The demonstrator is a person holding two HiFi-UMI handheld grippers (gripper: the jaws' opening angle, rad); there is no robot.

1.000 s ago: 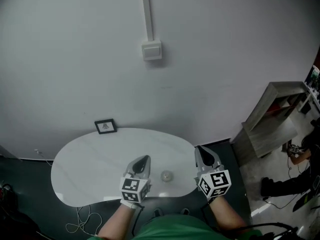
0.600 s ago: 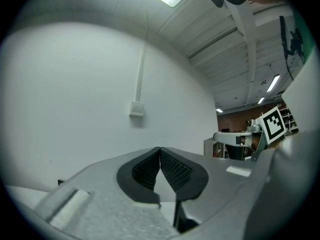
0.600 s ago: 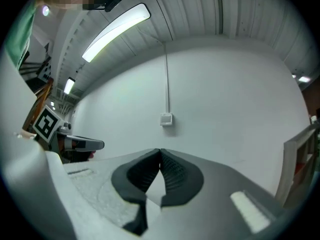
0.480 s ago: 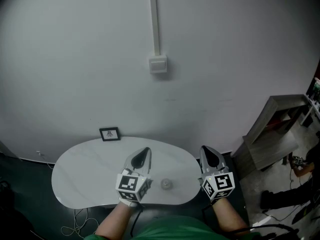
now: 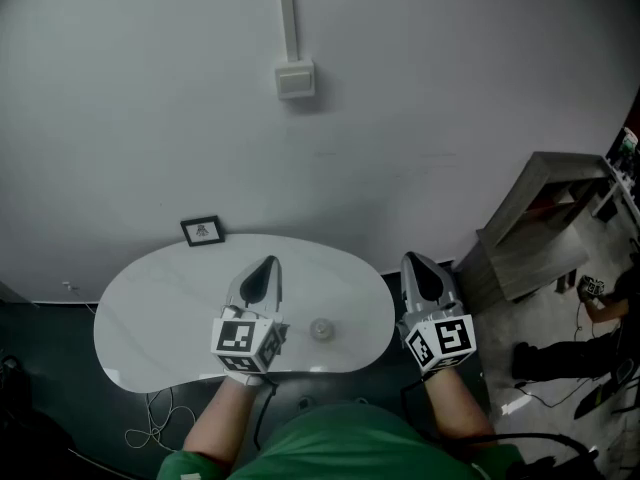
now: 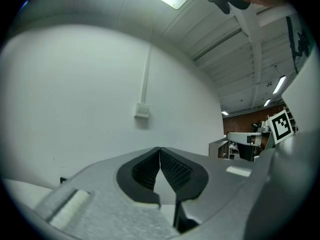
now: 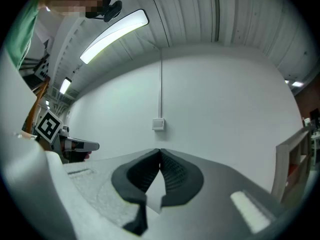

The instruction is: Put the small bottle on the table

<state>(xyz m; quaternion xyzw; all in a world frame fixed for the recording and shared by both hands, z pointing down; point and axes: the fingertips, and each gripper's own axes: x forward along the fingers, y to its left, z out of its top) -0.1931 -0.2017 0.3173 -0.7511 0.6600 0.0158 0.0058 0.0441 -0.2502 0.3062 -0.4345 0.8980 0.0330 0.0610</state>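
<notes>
A small clear bottle (image 5: 321, 329) stands upright on the white oval table (image 5: 160, 308), near its front edge. My left gripper (image 5: 263, 271) hovers over the table just left of the bottle, shut and empty. My right gripper (image 5: 419, 270) is held off the table's right end, also shut with nothing in it. In the left gripper view the gripper (image 6: 160, 151) shows its tips touching against the white wall. The right gripper view shows the same for the right gripper (image 7: 159, 153). Neither gripper view shows the bottle.
A small framed picture (image 5: 203, 231) leans at the table's back left against the wall. A wall switch box (image 5: 295, 79) with a conduit sits above. A grey shelf unit (image 5: 540, 223) stands to the right, with cables (image 5: 150, 428) on the dark floor.
The head view has shifted, so the table sits higher in the picture. The left gripper now reads further left of the bottle; both grippers stay shut and the bottle has not moved on the table.
</notes>
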